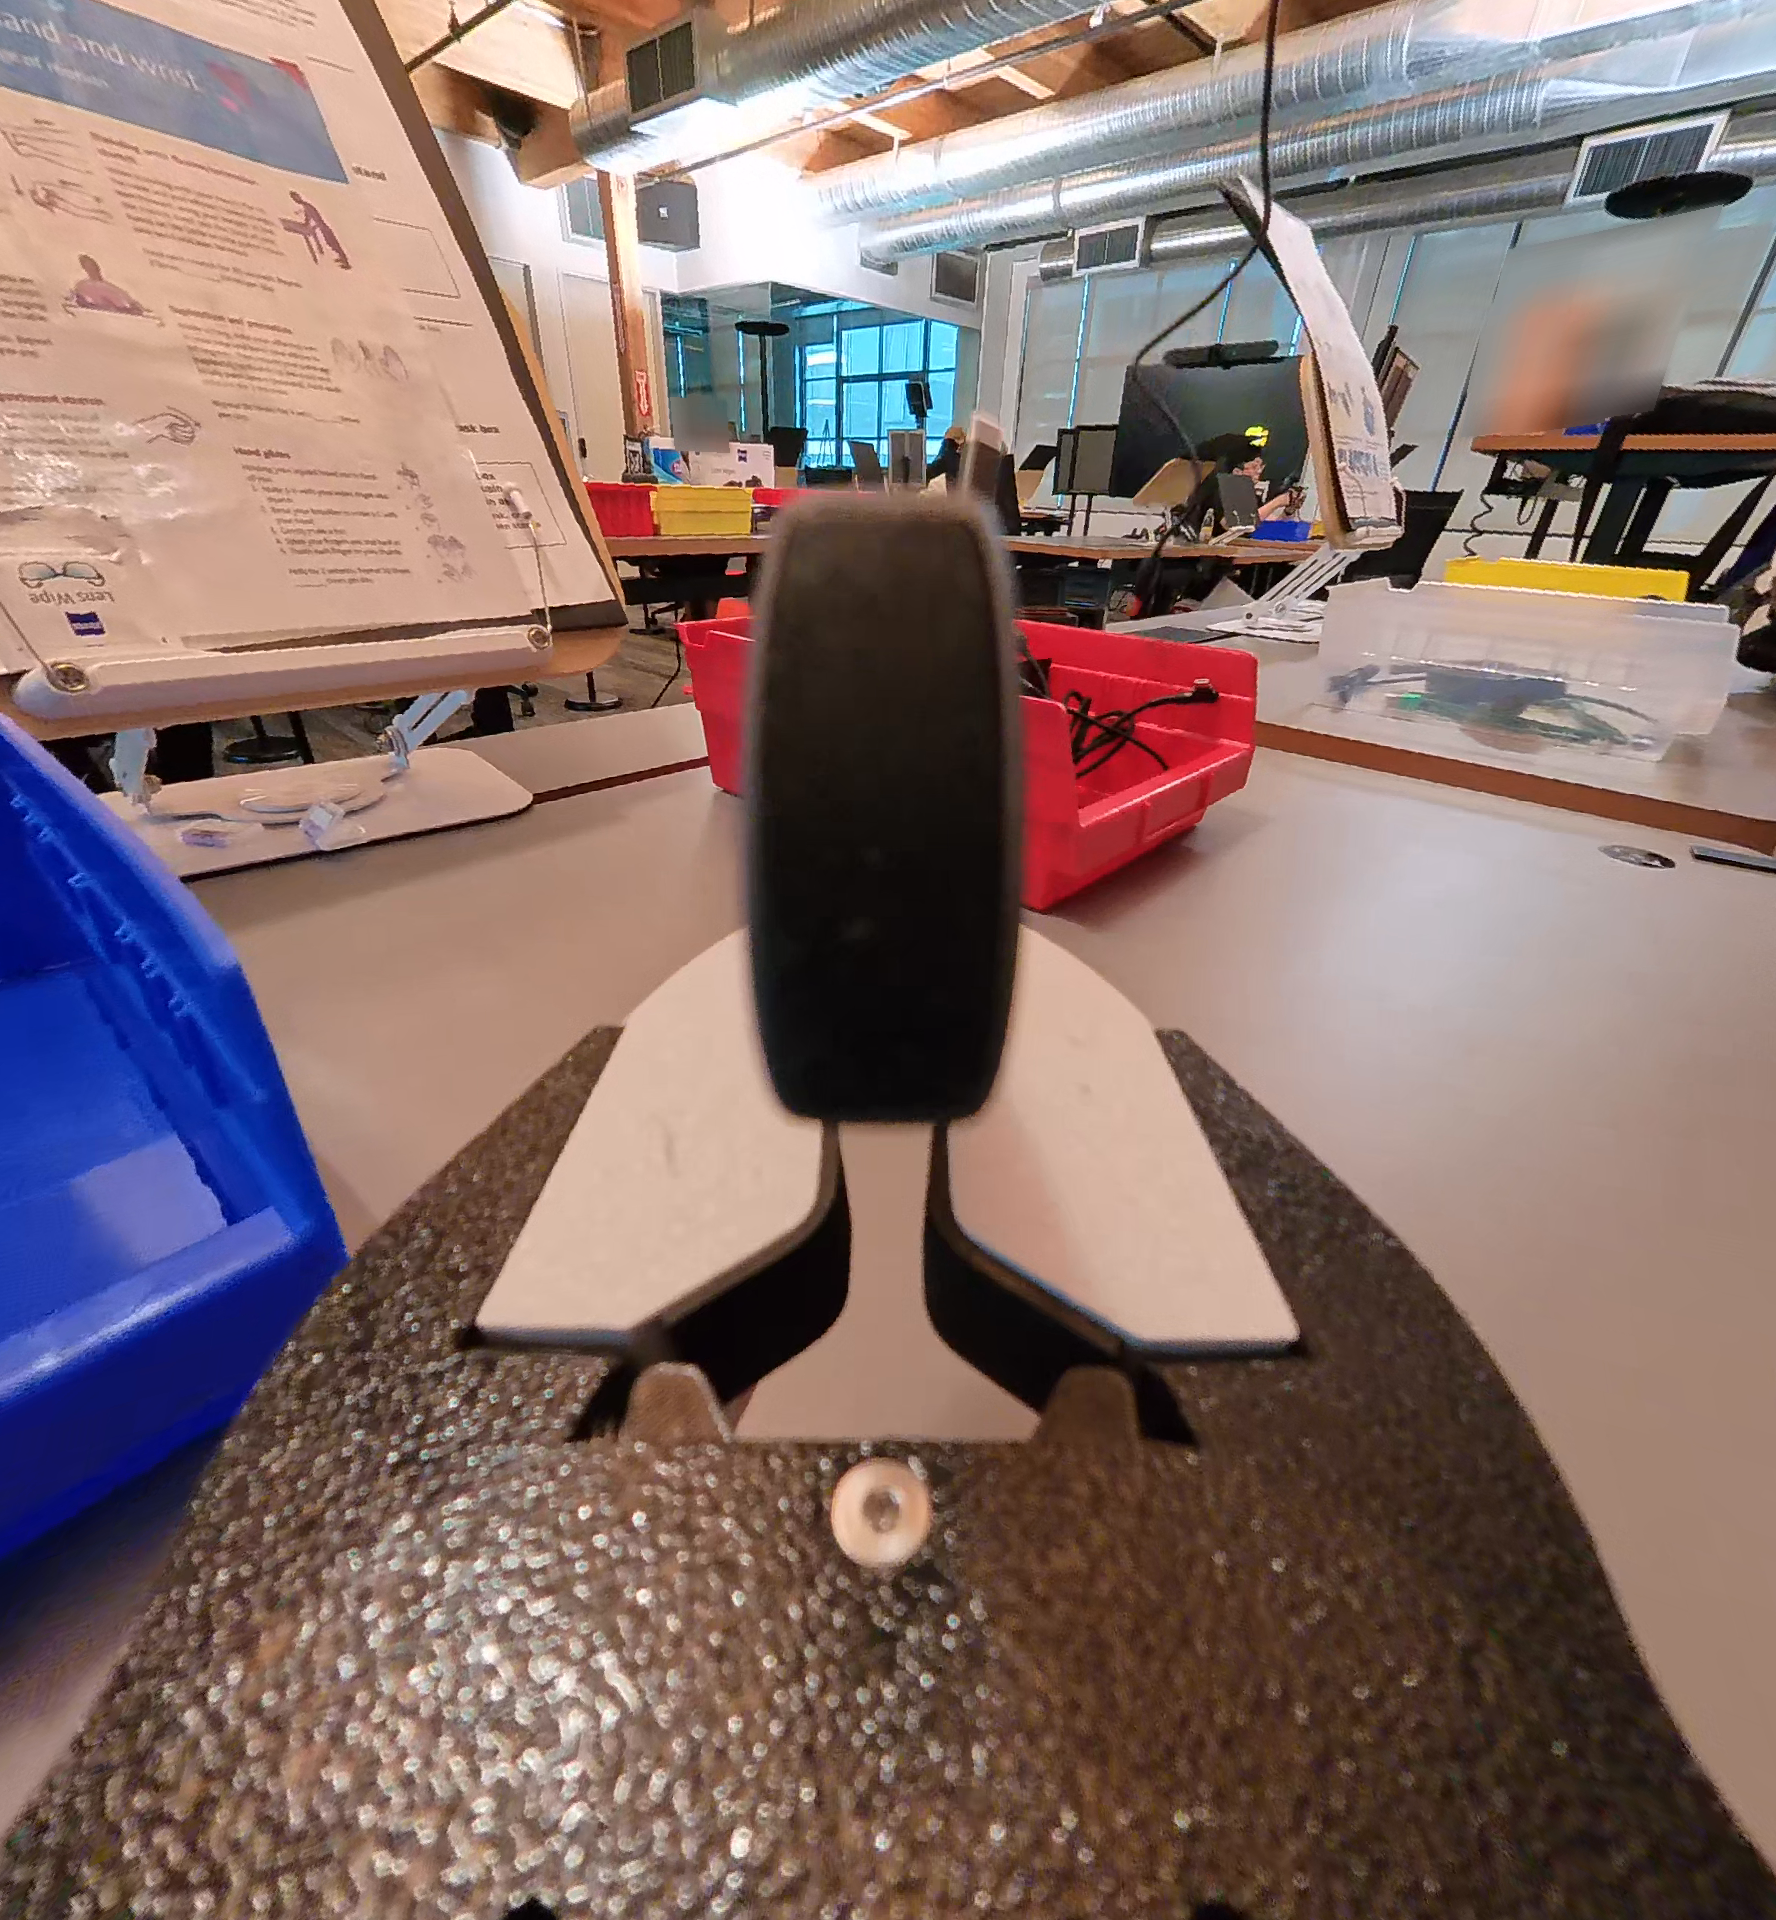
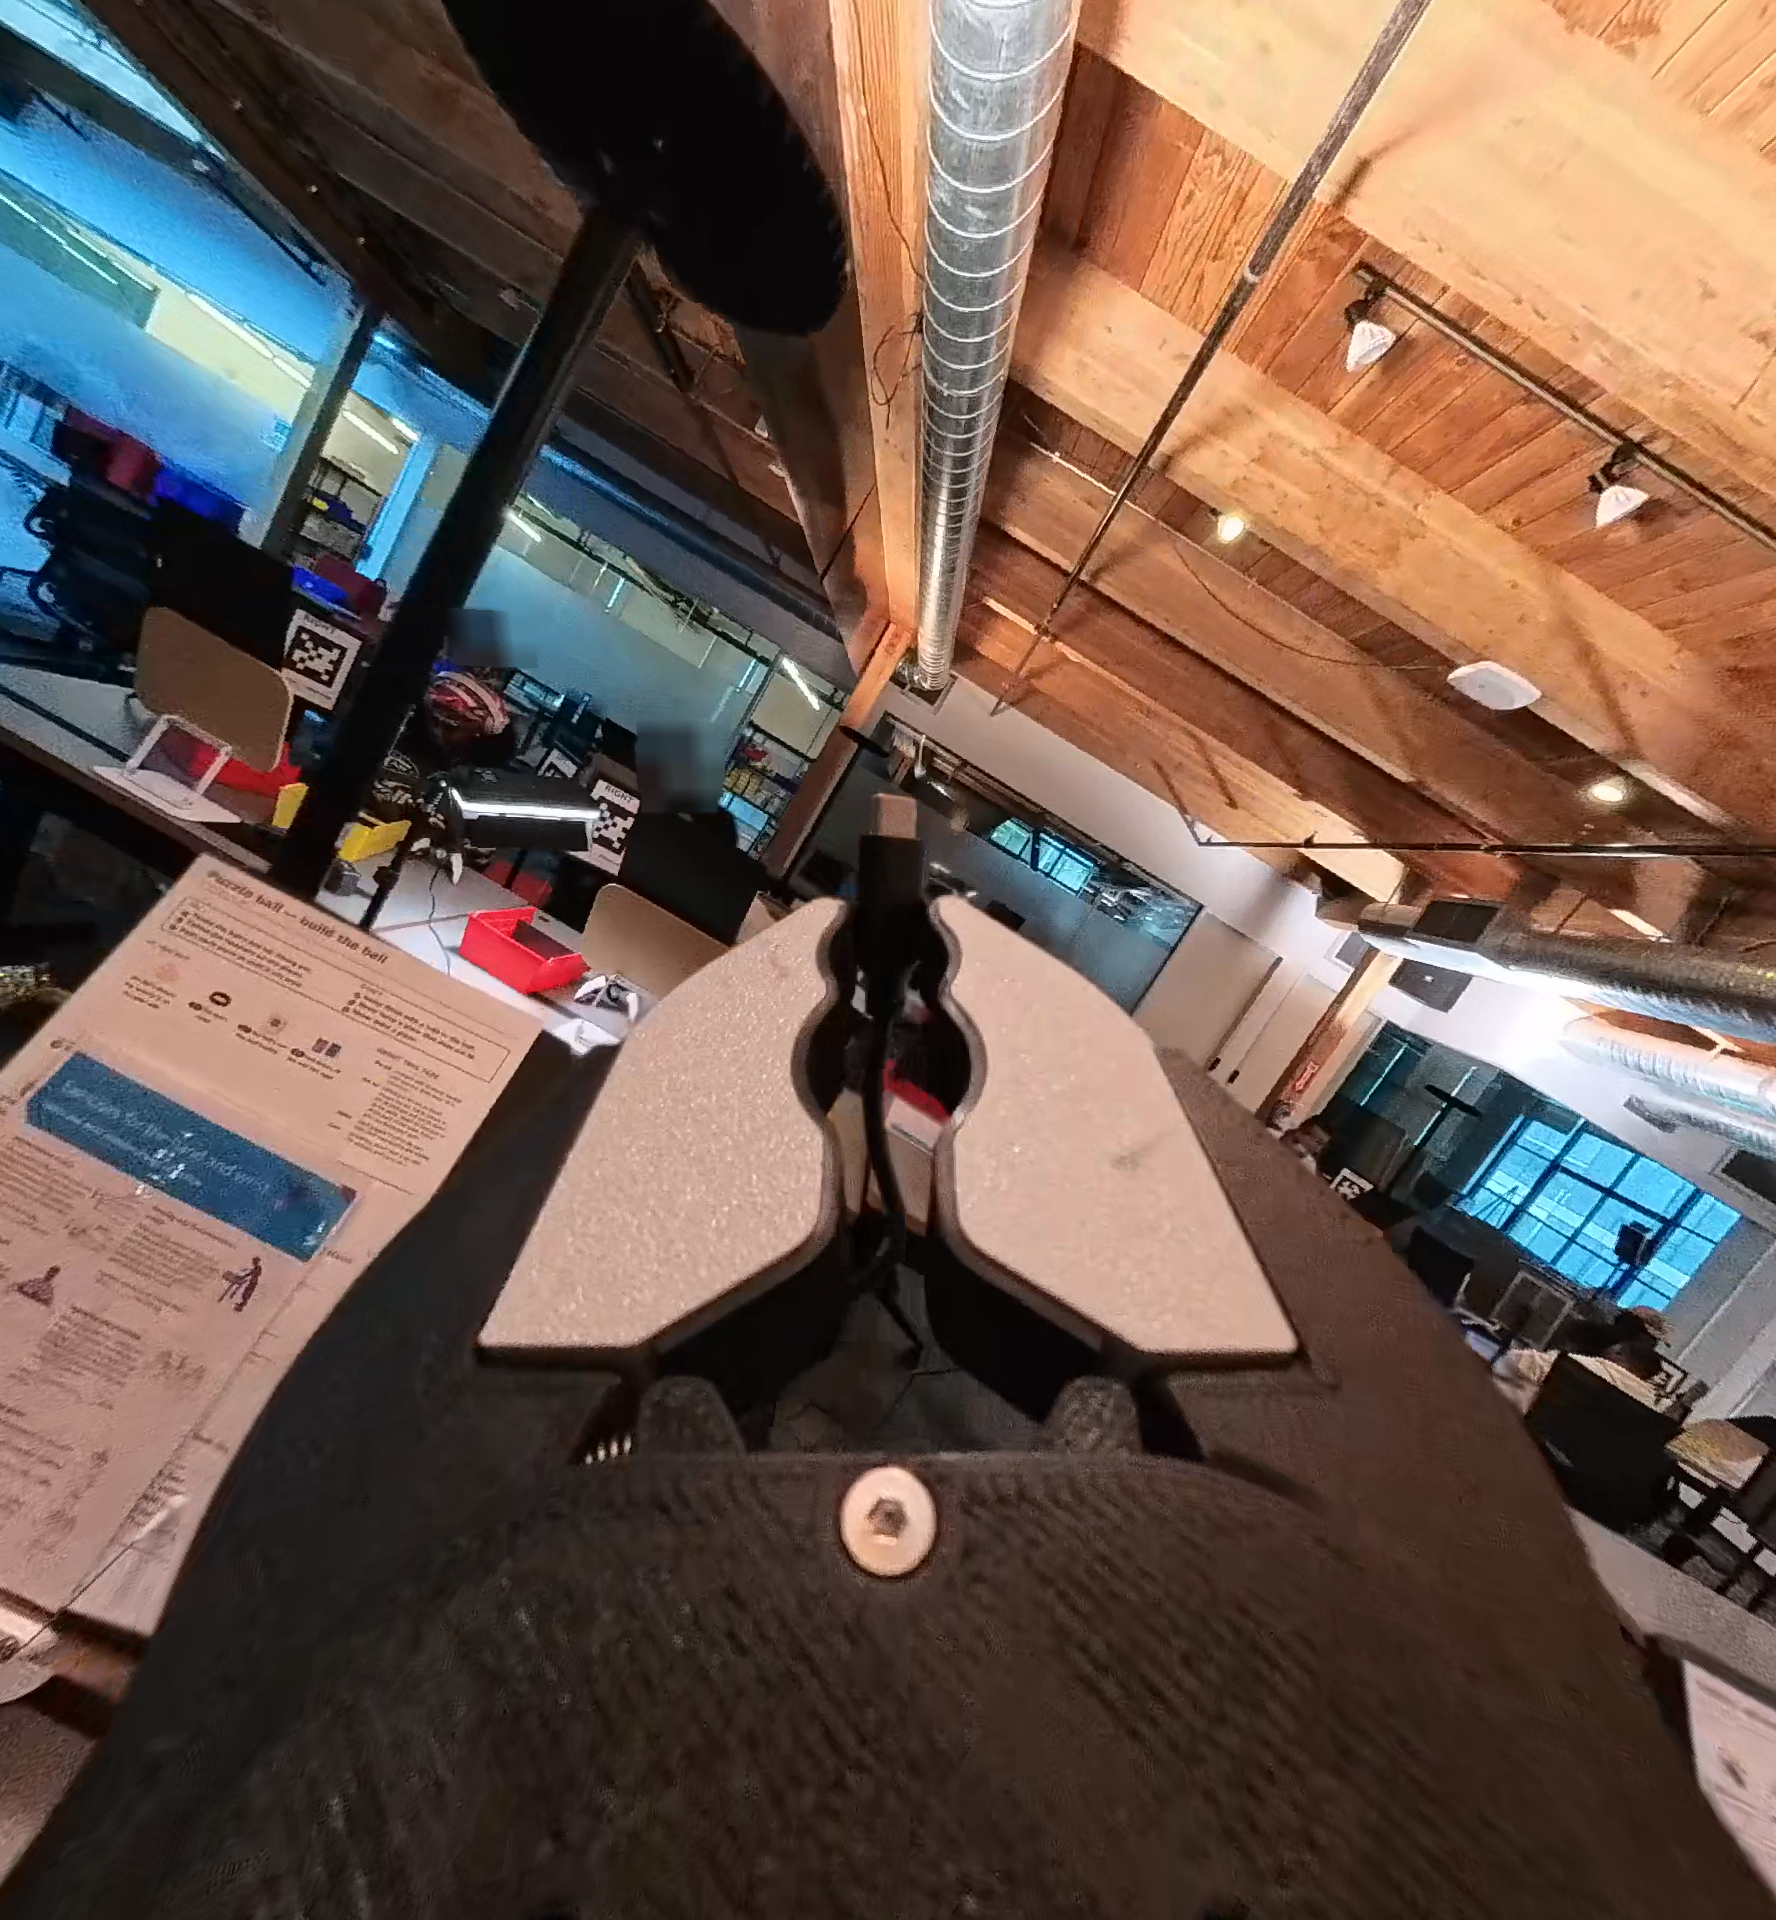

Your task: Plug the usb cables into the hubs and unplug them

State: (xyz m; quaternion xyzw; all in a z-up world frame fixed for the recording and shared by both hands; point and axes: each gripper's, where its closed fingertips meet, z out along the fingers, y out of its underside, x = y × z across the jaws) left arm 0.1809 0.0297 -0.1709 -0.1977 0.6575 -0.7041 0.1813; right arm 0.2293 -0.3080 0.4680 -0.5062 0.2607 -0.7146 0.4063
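Observation:
In the left wrist view my left gripper (image 1: 884,987) is shut on a black, rounded, oblong hub (image 1: 882,810). It holds the hub upright above the grey table (image 1: 1383,1039); the hub's ports are hidden. In the right wrist view my right gripper (image 2: 892,925) is tilted up toward the wooden ceiling. It is shut on a black USB cable (image 2: 879,1091). The cable's plug (image 2: 891,831) sticks out past the fingertips, and the cable runs back between the fingers. Neither gripper shows in the other's view.
A blue bin (image 1: 84,1091) stands close on the left. A red bin (image 1: 1123,769) with black cables sits behind the hub. A slanted document stand (image 1: 240,364) is at back left, also seen from the right wrist (image 2: 188,1195). A clear plastic box (image 1: 1518,665) is at back right. Some 70 cm of space lies between my two pairs of fingers.

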